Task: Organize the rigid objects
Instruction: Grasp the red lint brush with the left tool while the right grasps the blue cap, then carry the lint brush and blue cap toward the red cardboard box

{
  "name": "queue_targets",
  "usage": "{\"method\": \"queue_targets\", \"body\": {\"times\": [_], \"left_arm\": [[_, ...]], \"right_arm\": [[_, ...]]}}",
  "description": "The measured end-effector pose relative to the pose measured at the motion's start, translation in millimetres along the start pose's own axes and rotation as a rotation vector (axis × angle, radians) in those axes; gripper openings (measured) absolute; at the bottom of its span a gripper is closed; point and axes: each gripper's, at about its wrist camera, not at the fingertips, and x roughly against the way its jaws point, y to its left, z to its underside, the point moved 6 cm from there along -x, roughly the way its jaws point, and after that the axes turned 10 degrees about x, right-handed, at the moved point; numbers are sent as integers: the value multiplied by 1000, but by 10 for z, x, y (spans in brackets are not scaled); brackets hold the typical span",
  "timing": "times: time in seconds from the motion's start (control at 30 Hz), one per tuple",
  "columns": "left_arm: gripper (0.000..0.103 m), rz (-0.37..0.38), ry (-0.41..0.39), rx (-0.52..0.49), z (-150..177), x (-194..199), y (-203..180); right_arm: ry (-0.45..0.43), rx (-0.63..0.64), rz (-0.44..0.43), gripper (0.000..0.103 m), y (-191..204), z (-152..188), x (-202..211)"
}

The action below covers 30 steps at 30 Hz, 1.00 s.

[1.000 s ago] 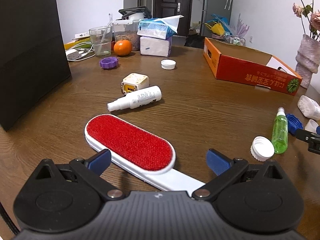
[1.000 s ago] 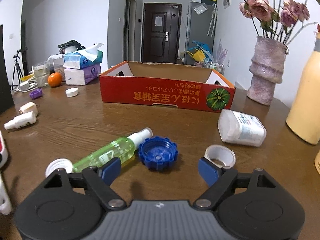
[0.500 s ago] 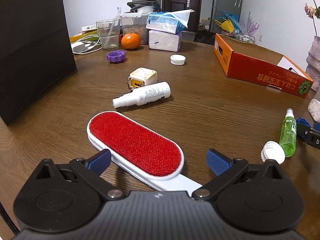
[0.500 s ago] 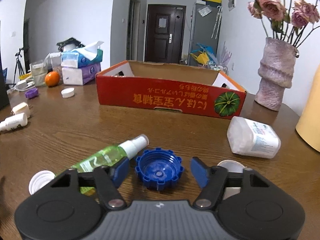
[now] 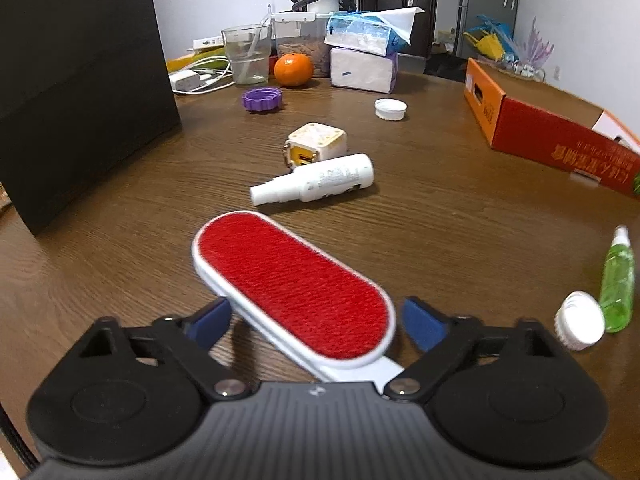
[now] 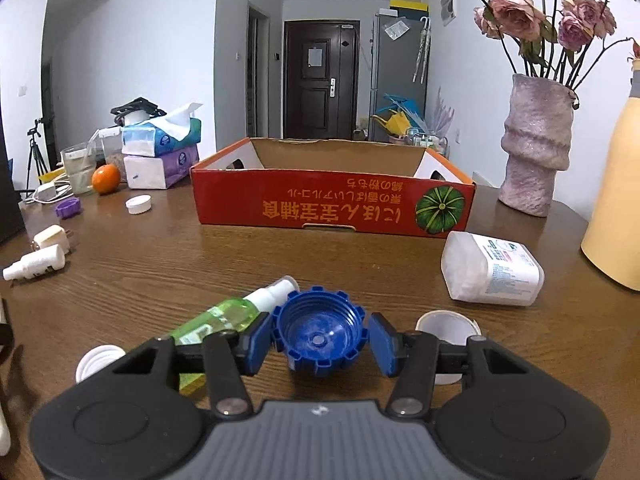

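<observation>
Right gripper (image 6: 319, 340) pinches blue cap (image 6: 319, 334), green bottle (image 6: 224, 316) beside; left gripper (image 5: 316, 320) closing, spread around lint brush (image 5: 292, 284).

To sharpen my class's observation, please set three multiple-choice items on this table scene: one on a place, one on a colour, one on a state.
1. Where is the orange? A beside the clear glass; B inside the cardboard box; C on the lint brush.
2. What colour is the cap between the right hand-held gripper's pads? A purple; B blue; C white.
3. How is the white spray bottle positioned? A upright; B upside down; C lying on its side.

Key:
1 A: it sits next to the glass on the far side of the table.
2 B: the jaws, which have just been closing, bracket a blue cap.
3 C: its whole length rests on the table.
</observation>
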Motion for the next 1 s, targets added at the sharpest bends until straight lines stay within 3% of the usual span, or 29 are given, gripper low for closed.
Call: {"method": "queue_targets", "body": {"times": [0.3, 0.43, 0.47, 0.53, 0.57, 0.6, 0.67, 0.73, 0.8, 1.0], "left_arm": [[58, 45, 1, -29, 71, 132, 259], [55, 47, 1, -25, 83, 173, 380], [56, 47, 2, -20, 82, 177, 396], [68, 33, -3, -6, 70, 175, 402], [84, 23, -13, -1, 54, 175, 394], [90, 13, -29, 3, 34, 174, 381], [90, 6, -47, 10, -13, 151, 351], [81, 12, -38, 28, -64, 93, 338], [59, -1, -10, 45, -92, 1, 342], [58, 5, -18, 56, -75, -6, 381]], "right_arm": [[-15, 6, -25, 52, 69, 25, 109], [-21, 4, -26, 52, 80, 32, 150], [-21, 3, -26, 52, 82, 33, 152], [-21, 2, -24, 52, 82, 37, 158], [-20, 1, -23, 52, 81, 42, 159], [-19, -1, -22, 52, 79, 48, 163], [-18, -4, -19, 52, 73, 54, 175], [-19, -7, -15, 52, 67, 61, 187], [-19, -11, -13, 52, 60, 67, 198], [-21, -24, -9, 52, 41, 80, 220]]}}
